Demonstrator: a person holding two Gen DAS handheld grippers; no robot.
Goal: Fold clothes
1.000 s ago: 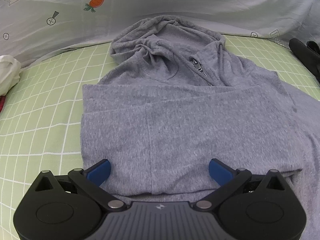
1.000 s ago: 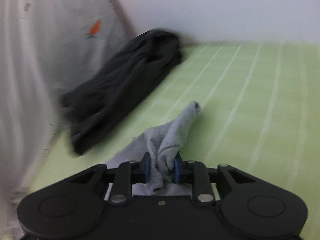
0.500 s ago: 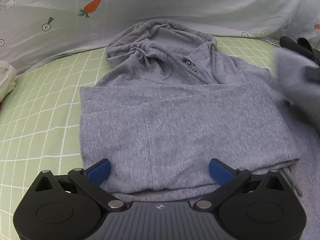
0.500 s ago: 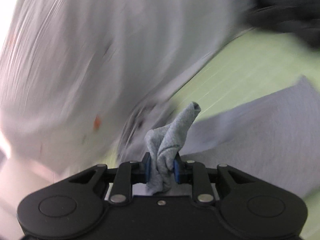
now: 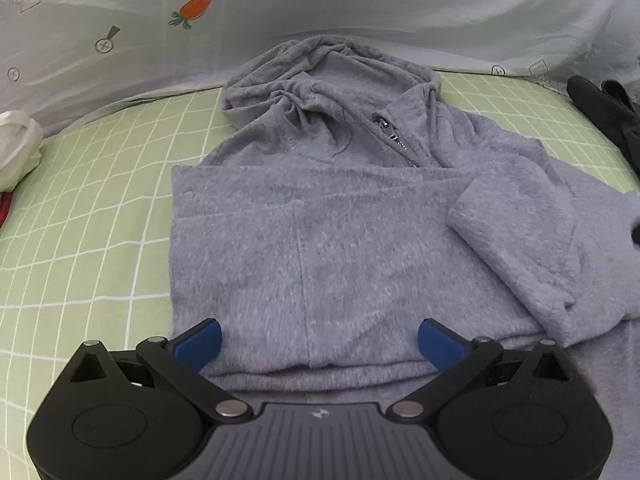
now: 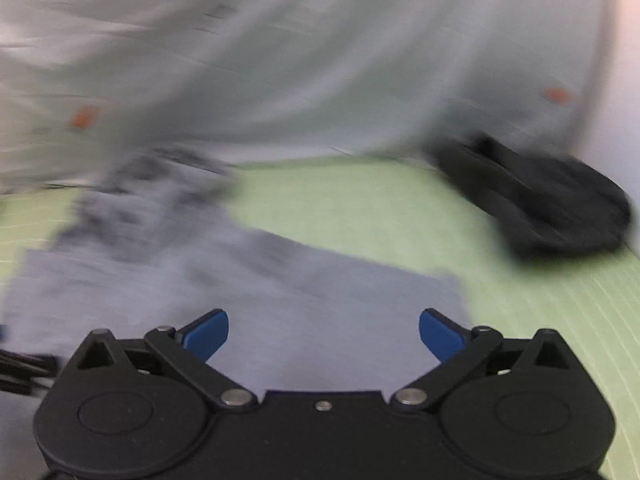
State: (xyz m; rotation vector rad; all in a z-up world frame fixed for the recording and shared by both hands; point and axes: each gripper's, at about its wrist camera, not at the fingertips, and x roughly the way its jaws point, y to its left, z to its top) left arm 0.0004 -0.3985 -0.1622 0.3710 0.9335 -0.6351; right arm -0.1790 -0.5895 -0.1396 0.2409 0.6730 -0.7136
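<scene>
The grey zip hoodie [image 5: 340,216] lies flat on the bed just ahead of the left claw [image 5: 318,334], which gapes empty. The right claw [image 6: 324,330] has just sprung wide, dropping the sleeve [image 5: 516,248] across the body — smooth it before the next fold.

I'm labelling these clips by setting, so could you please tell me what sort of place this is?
Most likely a bedroom: the grey hoodie lies on a bed with a green checked sheet, a pale quilt with a carrot print is bunched behind it, and a dark garment lies nearby.
</scene>
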